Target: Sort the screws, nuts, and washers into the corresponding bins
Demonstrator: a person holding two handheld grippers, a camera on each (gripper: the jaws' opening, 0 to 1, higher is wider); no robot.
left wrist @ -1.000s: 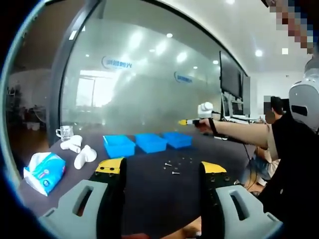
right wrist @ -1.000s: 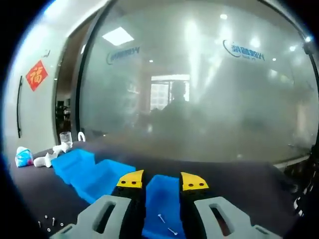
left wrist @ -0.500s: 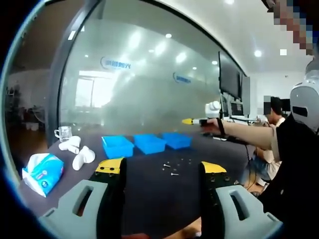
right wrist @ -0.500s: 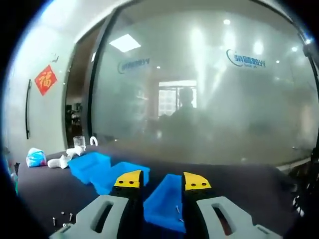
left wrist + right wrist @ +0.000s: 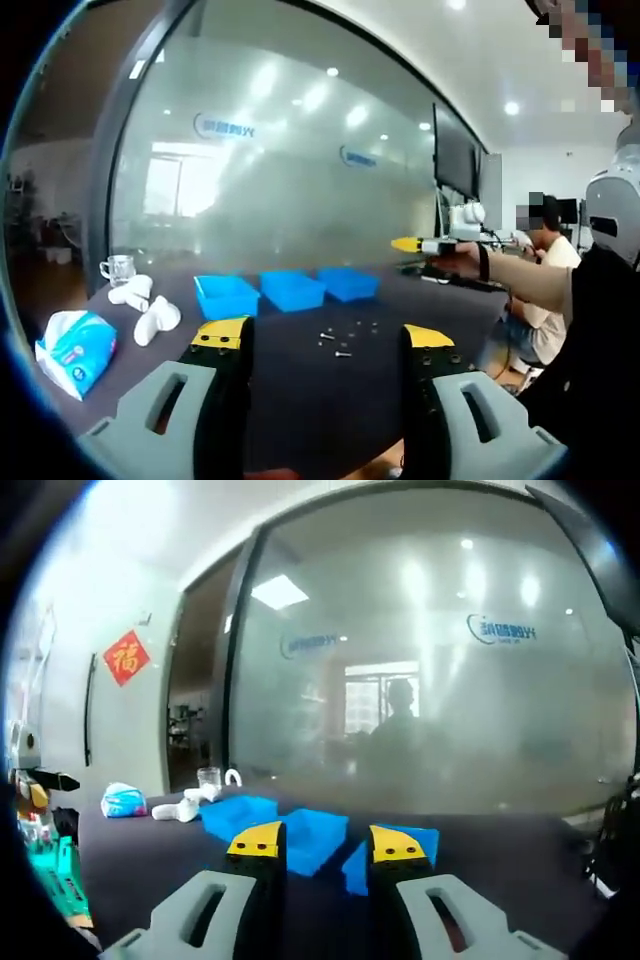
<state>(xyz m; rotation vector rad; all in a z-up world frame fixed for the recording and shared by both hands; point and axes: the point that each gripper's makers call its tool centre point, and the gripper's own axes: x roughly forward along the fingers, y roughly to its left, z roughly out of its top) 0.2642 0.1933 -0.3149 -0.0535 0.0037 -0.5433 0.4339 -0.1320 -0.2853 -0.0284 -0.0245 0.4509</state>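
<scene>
Three blue bins (image 5: 292, 290) stand in a row on the dark table (image 5: 300, 380). Several small screws and nuts (image 5: 340, 340) lie loose just in front of them. My left gripper (image 5: 324, 335) hangs open above the table's near side, nothing between its yellow-tipped fingers. A person's hand holds my right gripper (image 5: 405, 244) in the air to the right of the bins. In the right gripper view the same bins (image 5: 310, 830) lie low beyond my right gripper (image 5: 326, 840), which is open and empty. My left gripper (image 5: 28, 785) shows at the left edge.
A blue tissue pack (image 5: 75, 350), white rolled items (image 5: 150, 315) and a glass mug (image 5: 117, 268) occupy the table's left end. A frosted glass wall (image 5: 280, 180) rises behind the table. A seated person (image 5: 550, 270) and monitors (image 5: 460, 160) are at the right.
My right gripper has lifted and drawn back to the right, away from over the right-hand bin; the bins now look smaller and lower in its view. My left gripper's view has shifted slightly.
</scene>
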